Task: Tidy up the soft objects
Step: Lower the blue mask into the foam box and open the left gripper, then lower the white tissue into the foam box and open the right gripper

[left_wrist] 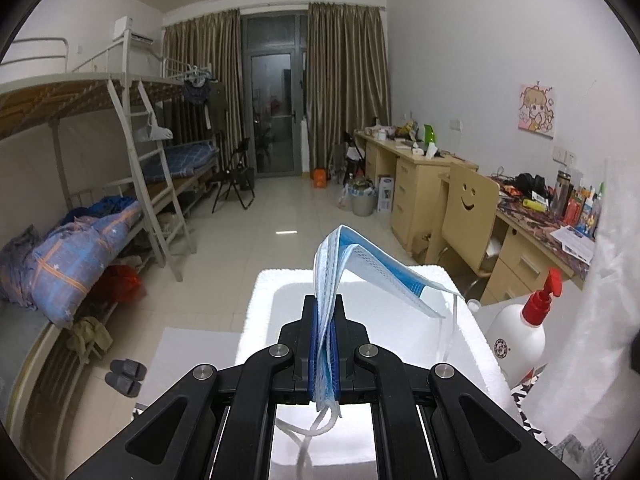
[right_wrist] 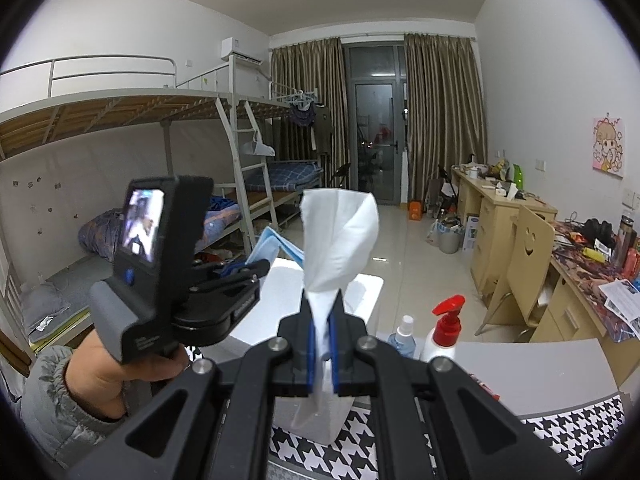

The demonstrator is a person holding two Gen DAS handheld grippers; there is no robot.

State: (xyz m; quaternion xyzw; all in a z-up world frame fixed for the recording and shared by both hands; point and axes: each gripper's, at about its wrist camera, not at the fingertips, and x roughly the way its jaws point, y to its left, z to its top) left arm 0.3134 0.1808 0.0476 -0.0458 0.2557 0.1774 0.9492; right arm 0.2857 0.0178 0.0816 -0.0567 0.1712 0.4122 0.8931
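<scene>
Dorm room: bunk beds [left_wrist: 120,152] along the left wall, desks [left_wrist: 420,184] along the right, curtains [left_wrist: 344,80] flanking a glass door [left_wrist: 272,116] at the far end. A chair [left_wrist: 468,208] with a smiley cut-out pulled up to the near desk. A cartoon poster [left_wrist: 537,110] on the right wall.

Nearer, a white foam box [left_wrist: 280,280], open-topped, sitting on a houndstooth cloth [right_wrist: 580,424]. Just right of the box, a white pump bottle [left_wrist: 520,340] with a red head, upright; beside it a small spray bottle [right_wrist: 404,338], also upright. Slippers [left_wrist: 126,376] on the floor at lower left.

Left gripper [left_wrist: 324,308] clenched on a stack of blue masks [left_wrist: 360,268], held over the box; stack pinched edge-on between the pads, far end flopping over to the right, ear loops dangling on both sides of the jaws. In the right view, same gripper [right_wrist: 256,270] at left, gripped by a hand [right_wrist: 108,376] in a grey sleeve [right_wrist: 48,400], its small screen lit.

Right gripper [right_wrist: 322,300] clenched on a white tissue [right_wrist: 340,236], twisted at the pinch, upper part fanning upward, lower end hanging under the jaws, above the near corner of the box.
</scene>
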